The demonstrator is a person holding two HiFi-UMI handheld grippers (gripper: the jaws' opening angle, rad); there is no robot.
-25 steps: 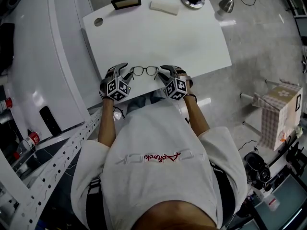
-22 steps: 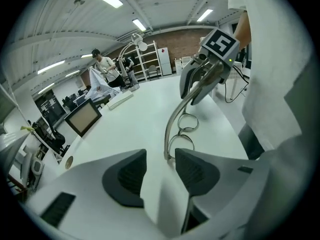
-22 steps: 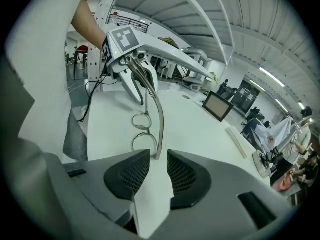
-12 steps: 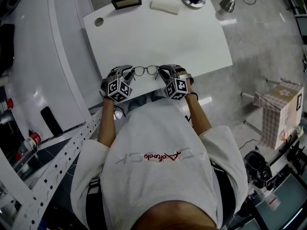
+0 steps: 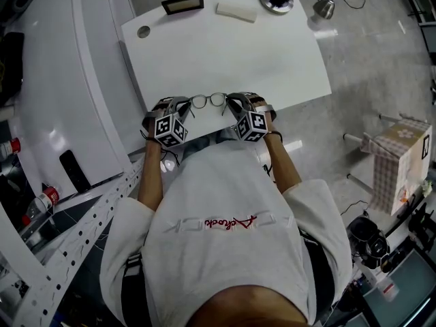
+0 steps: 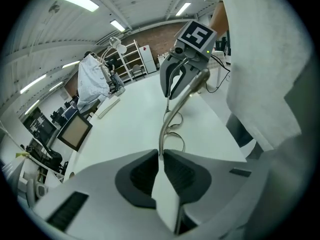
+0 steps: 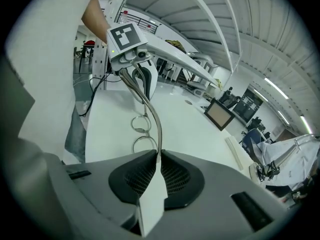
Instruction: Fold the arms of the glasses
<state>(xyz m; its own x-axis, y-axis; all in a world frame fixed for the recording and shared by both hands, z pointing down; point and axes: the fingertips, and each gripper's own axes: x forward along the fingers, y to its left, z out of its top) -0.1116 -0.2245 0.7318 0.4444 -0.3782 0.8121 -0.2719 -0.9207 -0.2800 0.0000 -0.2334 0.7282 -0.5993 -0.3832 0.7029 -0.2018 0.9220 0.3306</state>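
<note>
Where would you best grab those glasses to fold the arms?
Each thin arm, clear of the lenses, coming from the person's side: both arms stick back that way. Jaws of left gripper and right gripper are closing with an arm between.

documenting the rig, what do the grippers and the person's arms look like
The left gripper and right gripper are each a pale grey shell with dark ribbed pads and a cube of black-and-white square markers. The short sleeves are white. Both tongs are closing on the arms of the glasses.
</note>
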